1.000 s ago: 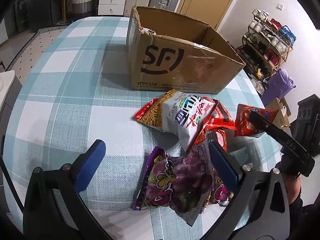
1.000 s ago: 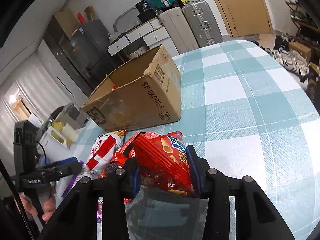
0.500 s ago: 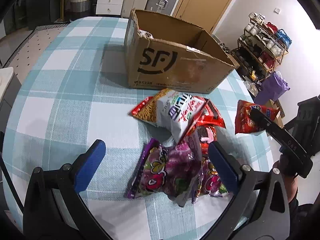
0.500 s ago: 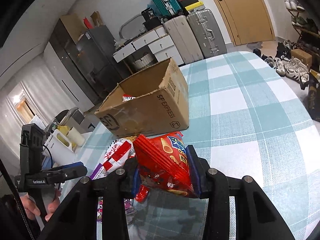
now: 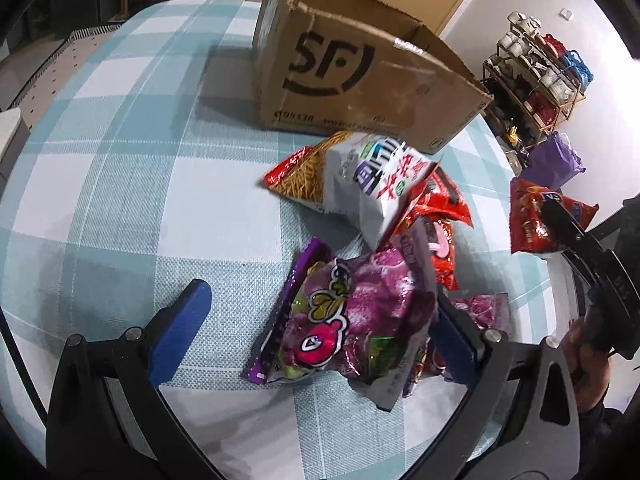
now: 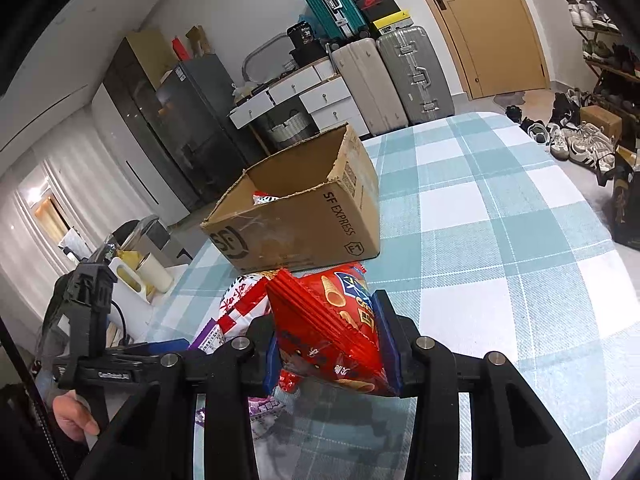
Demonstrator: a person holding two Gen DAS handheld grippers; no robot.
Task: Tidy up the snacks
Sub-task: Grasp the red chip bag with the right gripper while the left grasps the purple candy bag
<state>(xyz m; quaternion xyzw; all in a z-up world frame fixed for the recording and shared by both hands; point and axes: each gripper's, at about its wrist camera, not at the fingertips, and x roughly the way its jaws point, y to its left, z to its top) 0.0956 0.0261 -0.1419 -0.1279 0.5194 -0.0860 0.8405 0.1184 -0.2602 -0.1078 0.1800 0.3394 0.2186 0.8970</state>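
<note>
Right gripper [image 6: 332,344]: I have its jaws clamped on a red snack bag [image 6: 332,320], the blue pads pressing both faces, the bag standing upright between them and clear of the desk [image 6: 500,240]. The cardboard box [image 6: 304,224] sits ahead of the jaws and a little to their left, open at the top, with one packet already visible inside. To do this step well, I judge that the bag should be carried over the near wall of the box, high enough for its lower corner to pass the ragged rim, and released only once it hangs above the open interior.

Left gripper [image 5: 316,328]: its jaws stand wide apart and grip nothing. A purple snack bag [image 5: 348,320] lies between them, close against the right-hand jaw and well apart from the left-hand one. Beyond the jaws lies a loose pile: a white bag [image 5: 376,184] overlapping an orange-and-red bag [image 5: 300,176]. I would centre the purple bag between the jaws before closing them, so the crinkled film does not slip out sideways.
</note>
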